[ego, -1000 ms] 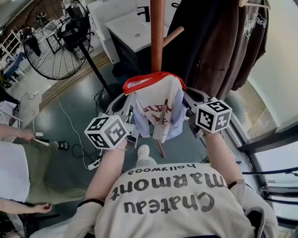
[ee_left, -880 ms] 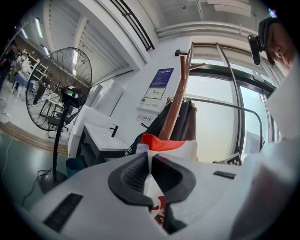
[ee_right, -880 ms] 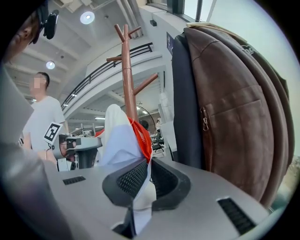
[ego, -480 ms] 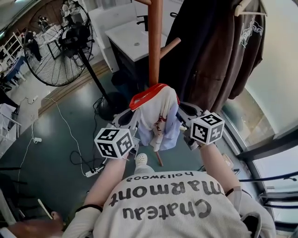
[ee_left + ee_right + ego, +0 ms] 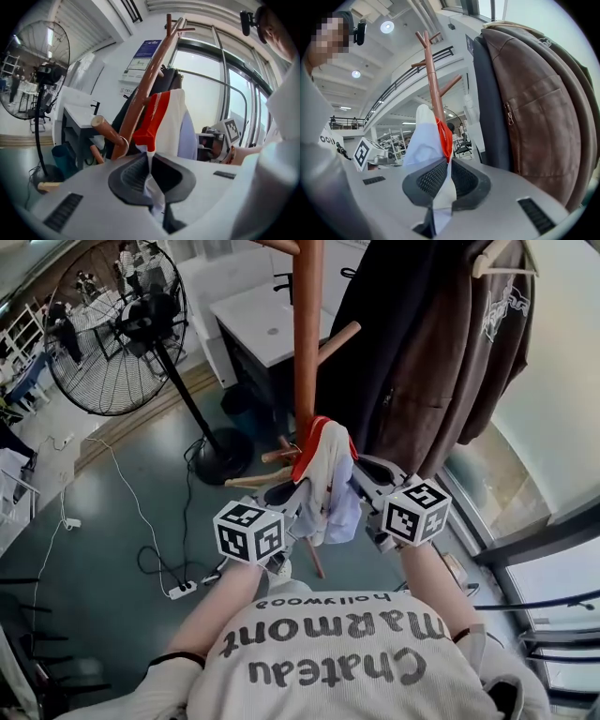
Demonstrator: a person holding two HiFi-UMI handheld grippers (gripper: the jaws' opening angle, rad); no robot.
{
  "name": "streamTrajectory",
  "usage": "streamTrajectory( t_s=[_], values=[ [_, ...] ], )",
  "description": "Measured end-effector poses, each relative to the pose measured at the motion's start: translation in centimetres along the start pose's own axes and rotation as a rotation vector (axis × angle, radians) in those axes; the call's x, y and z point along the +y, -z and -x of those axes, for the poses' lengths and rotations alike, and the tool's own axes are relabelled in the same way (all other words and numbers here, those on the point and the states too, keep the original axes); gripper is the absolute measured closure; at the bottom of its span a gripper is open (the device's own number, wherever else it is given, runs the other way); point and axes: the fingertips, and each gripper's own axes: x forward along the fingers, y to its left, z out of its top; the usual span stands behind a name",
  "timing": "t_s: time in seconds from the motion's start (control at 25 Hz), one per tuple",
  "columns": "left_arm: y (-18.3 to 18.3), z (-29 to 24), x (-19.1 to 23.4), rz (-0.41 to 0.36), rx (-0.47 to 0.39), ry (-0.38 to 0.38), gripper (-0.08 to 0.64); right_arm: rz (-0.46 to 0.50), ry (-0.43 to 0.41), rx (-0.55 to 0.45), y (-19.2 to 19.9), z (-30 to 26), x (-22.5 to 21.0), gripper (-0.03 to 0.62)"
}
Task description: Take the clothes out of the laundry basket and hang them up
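Note:
A white shirt (image 5: 325, 479) with a red collar and a pale blue panel hangs between my two grippers, just in front of the brown wooden coat stand (image 5: 306, 334). My left gripper (image 5: 298, 498) is shut on the shirt's left edge; its own view shows the white cloth (image 5: 151, 164) pinched between the dark pads, the red collar (image 5: 151, 119) rising above. My right gripper (image 5: 361, 486) is shut on the right edge, with cloth (image 5: 440, 187) clamped between its pads. A peg of the stand (image 5: 107, 131) juts out close to the left gripper. No laundry basket is in view.
A brown leather jacket (image 5: 459, 352) and a dark coat (image 5: 375, 324) hang on the stand's right side. A large floor fan (image 5: 122, 324) stands at the left, with cables and a power strip (image 5: 183, 589) on the floor. A white counter (image 5: 267, 306) is behind the stand. Windows run along the right.
The shirt has narrowed from spread wide to bunched as my left gripper moved right and down toward the right one. The person at the left edge is gone from view.

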Motion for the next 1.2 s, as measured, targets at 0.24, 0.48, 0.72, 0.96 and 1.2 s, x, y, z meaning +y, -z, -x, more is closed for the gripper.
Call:
streamTrajectory(
  t_s=[0.24, 0.48, 0.72, 0.96, 1.2],
  values=[
    [1.4, -2.3, -2.0, -0.041, 0.052, 0.094, 0.541, -0.018, 0.004, -0.018, 0.7, 1.1, 0.7, 0.545],
    [1.1, -3.1, -2.6, -0.065, 0.058, 0.157, 0.541, -0.008, 0.054, -0.028, 0.4, 2.2, 0.8, 0.545],
    [1.3, -2.9, -2.4, -0.082, 0.057, 0.252, 0.541, -0.070, 0.148, -0.088, 1.2, 2.6, 0.0, 0.537],
    [0.5, -1.8, -2.7, -0.131, 0.063, 0.374, 0.540, -0.099, 0.307, -0.150, 1.2, 4.0, -1.2, 0.482],
    [0.2, 0.1, -2.5, -0.142, 0.045, 0.470, 0.518, -0.169, 0.447, -0.185, 2.6, 5.2, -0.6, 0.452]
  ],
)
